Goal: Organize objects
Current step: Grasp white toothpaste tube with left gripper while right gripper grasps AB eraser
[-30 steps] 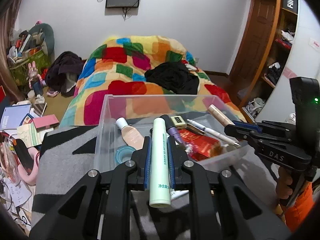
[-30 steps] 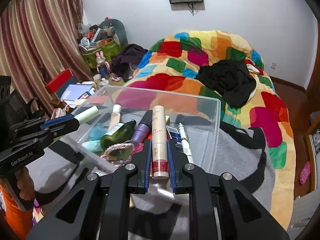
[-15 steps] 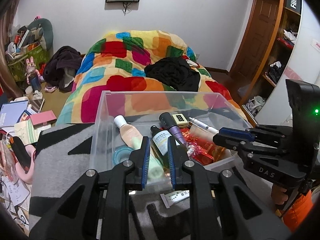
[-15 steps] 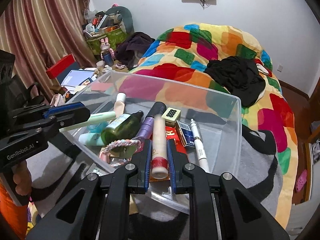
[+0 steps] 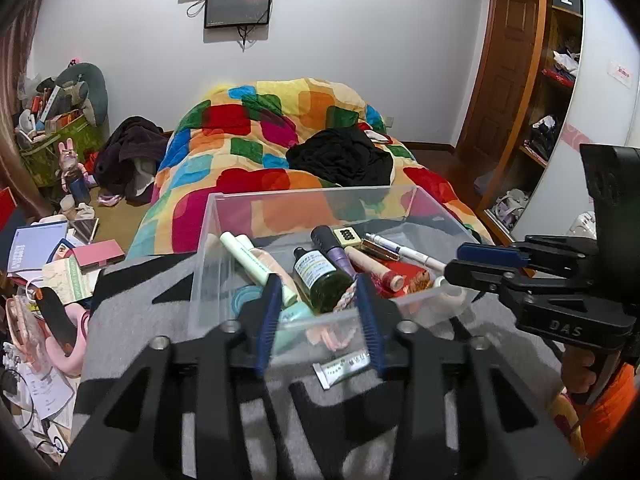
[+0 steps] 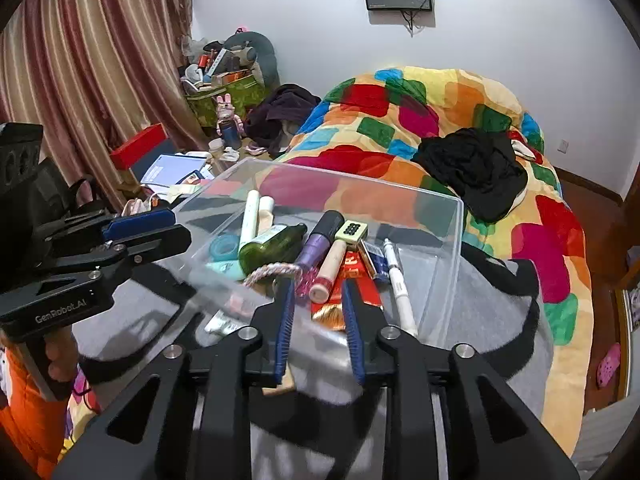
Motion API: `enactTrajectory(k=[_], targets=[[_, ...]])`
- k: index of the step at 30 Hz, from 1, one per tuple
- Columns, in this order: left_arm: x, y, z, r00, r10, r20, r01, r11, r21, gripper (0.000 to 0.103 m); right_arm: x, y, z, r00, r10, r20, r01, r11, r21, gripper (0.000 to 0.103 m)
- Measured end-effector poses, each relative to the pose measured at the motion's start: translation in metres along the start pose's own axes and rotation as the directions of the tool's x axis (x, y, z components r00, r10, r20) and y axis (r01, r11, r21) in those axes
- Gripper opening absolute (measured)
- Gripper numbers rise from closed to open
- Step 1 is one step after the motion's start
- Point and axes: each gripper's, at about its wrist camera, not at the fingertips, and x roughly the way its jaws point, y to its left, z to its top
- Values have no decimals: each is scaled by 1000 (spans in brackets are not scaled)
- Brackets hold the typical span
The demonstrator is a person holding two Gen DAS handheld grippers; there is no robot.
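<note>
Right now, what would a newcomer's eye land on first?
The clear bin in the foreground, full of cosmetics, with a green bottle in the middle. Both grippers hang empty at its near edge, jaws opening. Behind lies a bright patchwork quilt.

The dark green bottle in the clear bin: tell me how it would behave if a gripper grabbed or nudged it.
The dark green bottle lies on its side and looks round, so a nudge would probably roll it. Its surface looks glossy, perhaps glass: likely slippery, rigid and heavier than the tubes beside it. It rests on other clutter in the clear bin, so lifting it may shift neighbours.
</note>
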Motion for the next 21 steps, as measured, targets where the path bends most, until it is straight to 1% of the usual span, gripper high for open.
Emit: enactTrajectory(k=[4, 5, 6, 7, 8, 12, 14, 18, 21], targets=[[-5, 0, -10, 1000, -2, -4, 2, 1000, 1, 53, -7, 6, -10, 1000, 2, -4, -2, 1000, -29, 34], [-6, 0, -13, 1000, 1, -10, -1, 1000, 3, 54, -8, 7, -14, 1000, 6, -7, -7, 999, -34, 35], [-6, 1, -16, 1000, 3, -16, -3, 1000, 5, 56, -8, 8, -17, 1000, 10, -13, -11, 999, -40, 38], [-6, 1, -20, 1000, 4, -24, -4, 1000, 8, 57, -9, 10, -21, 1000, 12, -13, -13, 999, -48, 42], [-5, 2, -24, 999, 4, -36, -4, 1000, 11, 57, -9, 11, -25, 1000, 14, -20, -15, 998, -55, 44], [3, 3, -39, 996, 0, -91, 2, 1000, 18, 57, -2, 16, -39, 998, 8, -56, -12, 997, -75, 44], [10, 2, -46, 993, -3, -118, 6, 1000, 27, 57, 6, 17, -44, 996, 20, -83, -26, 997, -72, 44], [26, -5, -51, 984, -17, -178, 26, 998, 52, 57, 27, 19, -50, 988, 42, -150, -53, 996, -71, 44], [38, -10, -51, 978, -22, -209, 38, 996, 76, 57, 42, 23, -50, 982, 34, -185, -51, 995, -89, 44]])
